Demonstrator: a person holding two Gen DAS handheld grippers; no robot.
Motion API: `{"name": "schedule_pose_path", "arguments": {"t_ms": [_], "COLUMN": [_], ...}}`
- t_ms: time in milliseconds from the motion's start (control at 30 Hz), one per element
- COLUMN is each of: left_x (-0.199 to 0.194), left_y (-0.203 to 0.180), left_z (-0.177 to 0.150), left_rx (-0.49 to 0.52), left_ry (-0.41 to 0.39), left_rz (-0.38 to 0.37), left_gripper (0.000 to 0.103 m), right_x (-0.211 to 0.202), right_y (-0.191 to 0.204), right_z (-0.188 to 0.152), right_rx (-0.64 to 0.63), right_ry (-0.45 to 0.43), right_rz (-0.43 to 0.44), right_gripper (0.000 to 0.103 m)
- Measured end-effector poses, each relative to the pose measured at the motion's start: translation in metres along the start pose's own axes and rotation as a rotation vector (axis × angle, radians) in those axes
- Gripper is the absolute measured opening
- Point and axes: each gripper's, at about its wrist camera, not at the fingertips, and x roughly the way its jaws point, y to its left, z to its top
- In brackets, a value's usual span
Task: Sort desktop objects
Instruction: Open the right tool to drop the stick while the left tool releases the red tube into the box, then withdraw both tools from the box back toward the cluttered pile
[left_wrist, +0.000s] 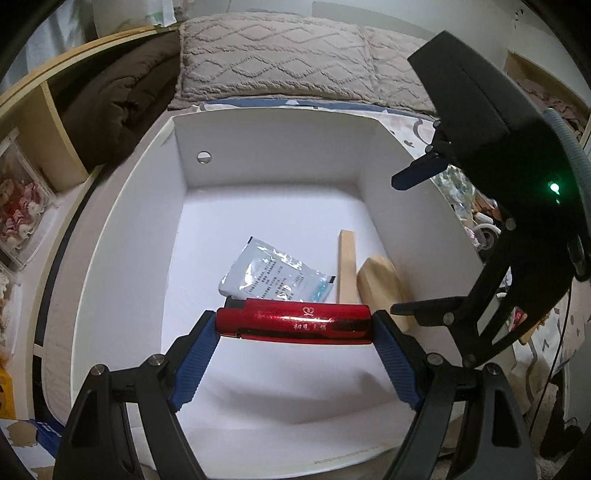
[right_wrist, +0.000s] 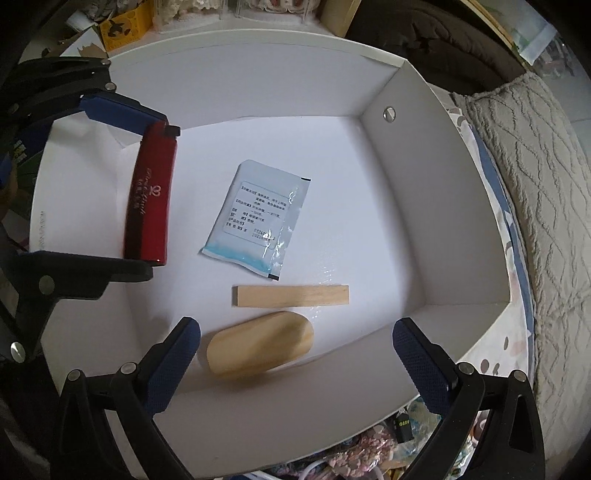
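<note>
Blue-padded fingers (left_wrist: 197, 363) of the left gripper (left_wrist: 295, 354) pinch a red lighter (left_wrist: 293, 322) end to end, holding it crosswise over the near part of a white cardboard box (left_wrist: 140, 221). Beside it, the right gripper (right_wrist: 295, 354) hangs with its jaws wide apart and nothing between them, above the box's right wall, just over a rounded wooden block (right_wrist: 258, 347) that leans against that wall. I judge the step in hand to be dropping the lighter into the box; next the left pads need only part to let it fall onto bare floor, short of the things already there. Farther in lie a flat wooden stick (right_wrist: 290, 295), next to the block, and a pale foil sachet (right_wrist: 258, 218) near the middle. Beyond the far wall, a textured grey pillow (left_wrist: 273, 55) and a dark folded blanket (left_wrist: 118, 96) sit on bedding, with a light wooden shelf (left_wrist: 37, 122) at the left.
</note>
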Motion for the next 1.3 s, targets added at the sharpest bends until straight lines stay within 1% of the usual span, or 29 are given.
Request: {"name": "schedule_pose_path", "arguments": {"t_ms": [67, 100, 167, 200, 233, 267, 433, 567, 900, 1100, 1300], "left_x": [0.003, 0.004, 0.005, 0.005, 0.005, 0.003, -0.003, -0.009, -0.028, -0.041, -0.058], "left_y": [-0.002, -0.002, -0.003, -0.003, -0.003, -0.003, -0.006, -0.007, -0.009, -0.020, -0.037], "left_z": [0.001, 0.001, 0.000, 0.000, 0.000, -0.001, 0.001, 0.001, 0.000, -0.003, -0.009], "left_rx": [0.004, 0.008, 0.013, 0.009, 0.002, -0.002, 0.010, 0.011, -0.007, -0.007, 0.012], "left_ry": [0.019, 0.026, 0.032, 0.032, 0.030, 0.022, -0.006, -0.021, -0.078, -0.133, -0.228], "left_rz": [0.003, 0.005, 0.011, 0.016, 0.020, 0.021, 0.041, 0.049, 0.048, 0.044, 0.036], "left_gripper": [0.083, 0.083, 0.084, 0.092, 0.097, 0.100, 0.100, 0.100, 0.100, 0.100, 0.100], "right_x": [0.001, 0.009, 0.022, 0.021, 0.022, 0.023, 0.016, 0.008, -0.011, -0.028, -0.047], "right_y": [0.007, 0.011, -0.003, 0.000, 0.000, 0.000, 0.006, 0.007, 0.006, 0.006, 0.007], "right_z": [0.001, 0.008, 0.013, 0.014, 0.014, 0.015, 0.010, 0.009, -0.001, -0.021, -0.050], "right_rx": [0.004, 0.005, 0.004, 0.004, 0.005, 0.006, 0.006, 0.020, 0.102, 0.171, 0.259], "right_ry": [-0.005, -0.007, -0.014, -0.018, -0.023, -0.026, -0.032, -0.055, -0.141, -0.195, -0.280], "right_rz": [0.003, 0.005, 0.011, 0.012, 0.013, 0.016, 0.018, 0.022, -0.013, -0.055, -0.120], "right_gripper": [0.103, 0.103, 0.103, 0.103, 0.103, 0.103, 0.103, 0.103, 0.103, 0.103, 0.103]}}
